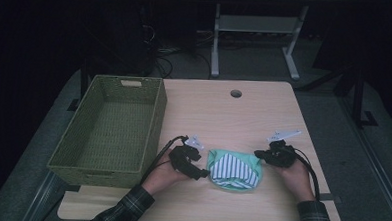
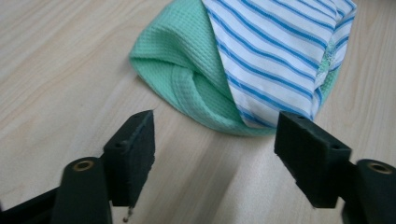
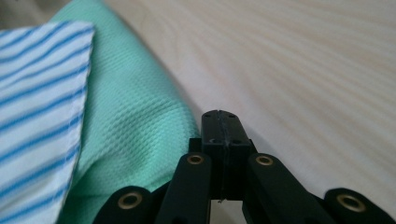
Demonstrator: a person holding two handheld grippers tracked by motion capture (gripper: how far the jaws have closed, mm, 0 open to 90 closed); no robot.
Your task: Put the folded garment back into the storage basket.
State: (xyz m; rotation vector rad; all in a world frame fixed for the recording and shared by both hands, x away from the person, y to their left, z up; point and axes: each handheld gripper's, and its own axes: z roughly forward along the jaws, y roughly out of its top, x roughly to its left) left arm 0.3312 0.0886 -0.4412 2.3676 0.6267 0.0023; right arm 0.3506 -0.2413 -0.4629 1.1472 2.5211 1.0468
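The light wooden table with a round cable hole is seen whole from the high view, which alone shows the olive-green woven rectangular basket standing on the table's left part. In front of the table's middle lies the bundled cloth, mint-green waffle fabric with a white and blue striped piece on top. It is between the two grippers and outside the basket.

The left gripper is just beside the cloth's left edge; from above I cannot tell if it touches. The left gripper view is clearer: the two black jaws are spread wide, nothing is between them, and the cloth's folded green rim lies just ahead of them on the wood.

The right gripper is at the cloth's upper right edge. In the right gripper view its jaws are pressed together, seemingly with nothing between them, and the green fabric is just beside their left side.
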